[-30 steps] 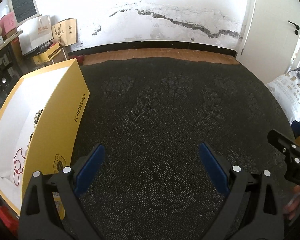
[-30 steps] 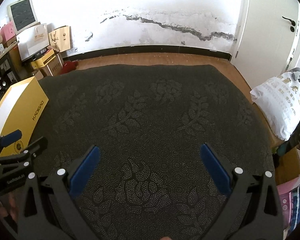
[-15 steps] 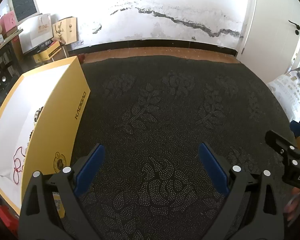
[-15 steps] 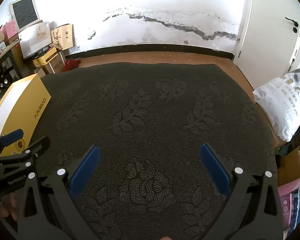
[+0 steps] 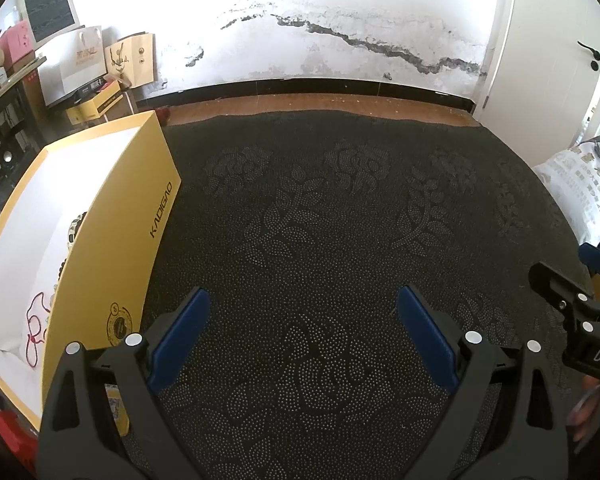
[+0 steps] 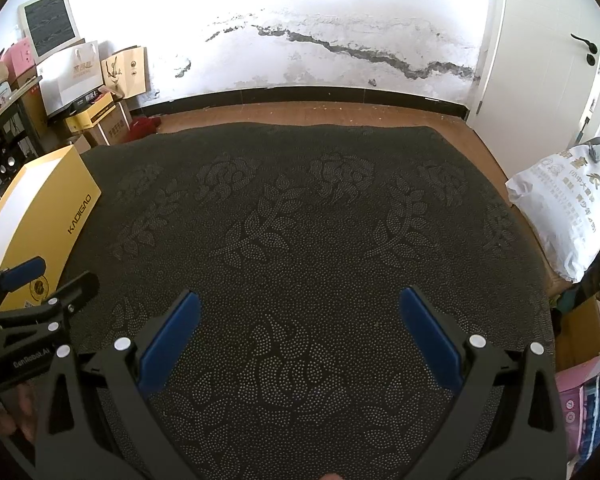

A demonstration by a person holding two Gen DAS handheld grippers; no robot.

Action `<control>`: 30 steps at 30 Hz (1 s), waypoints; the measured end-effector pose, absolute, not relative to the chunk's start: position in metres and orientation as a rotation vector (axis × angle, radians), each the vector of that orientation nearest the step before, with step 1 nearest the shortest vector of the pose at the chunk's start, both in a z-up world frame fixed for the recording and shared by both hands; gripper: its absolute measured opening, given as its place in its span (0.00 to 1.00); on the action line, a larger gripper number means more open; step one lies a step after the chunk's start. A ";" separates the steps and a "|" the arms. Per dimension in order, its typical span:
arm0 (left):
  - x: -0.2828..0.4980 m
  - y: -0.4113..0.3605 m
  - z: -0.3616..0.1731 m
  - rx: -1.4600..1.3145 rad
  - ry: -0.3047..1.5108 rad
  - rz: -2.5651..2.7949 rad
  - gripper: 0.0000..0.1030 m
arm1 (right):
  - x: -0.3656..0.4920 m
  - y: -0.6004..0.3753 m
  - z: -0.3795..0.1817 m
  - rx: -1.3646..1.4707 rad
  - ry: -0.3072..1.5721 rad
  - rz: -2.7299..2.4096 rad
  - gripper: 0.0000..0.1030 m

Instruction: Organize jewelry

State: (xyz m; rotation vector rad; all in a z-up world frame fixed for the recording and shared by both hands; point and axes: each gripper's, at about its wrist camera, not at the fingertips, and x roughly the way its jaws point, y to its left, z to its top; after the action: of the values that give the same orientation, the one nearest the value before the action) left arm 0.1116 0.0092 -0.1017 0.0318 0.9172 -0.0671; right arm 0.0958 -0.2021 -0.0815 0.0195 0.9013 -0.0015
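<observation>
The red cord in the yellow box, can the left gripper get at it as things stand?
Probably yes: the yellow box is open-topped, the red cord lies exposed inside, and the left gripper is open beside it.

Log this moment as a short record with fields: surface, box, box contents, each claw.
surface: dark floral-patterned cloth
box: open yellow box, at the cloth's left edge
box contents: white lining, a beaded bracelet and a red cord partly visible
left claw: open, holding nothing, above the cloth beside the box
right claw: open, holding nothing, above the cloth
</observation>
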 end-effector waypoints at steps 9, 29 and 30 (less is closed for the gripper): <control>0.111 0.010 -0.101 0.033 0.917 -0.065 0.90 | 0.096 -0.202 -0.083 0.019 0.900 -0.002 0.94; 0.111 0.011 -0.102 0.035 0.916 -0.066 0.90 | 0.094 -0.203 -0.084 0.023 0.899 -0.004 0.94; 0.111 0.012 -0.102 0.035 0.915 -0.066 0.90 | 0.094 -0.203 -0.084 0.023 0.900 -0.004 0.94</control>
State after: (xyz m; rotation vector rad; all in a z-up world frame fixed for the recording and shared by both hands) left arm 0.1109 0.0115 -0.1019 0.0352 0.9154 -0.0659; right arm 0.0939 -0.2029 -0.0841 0.0233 0.8996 -0.0043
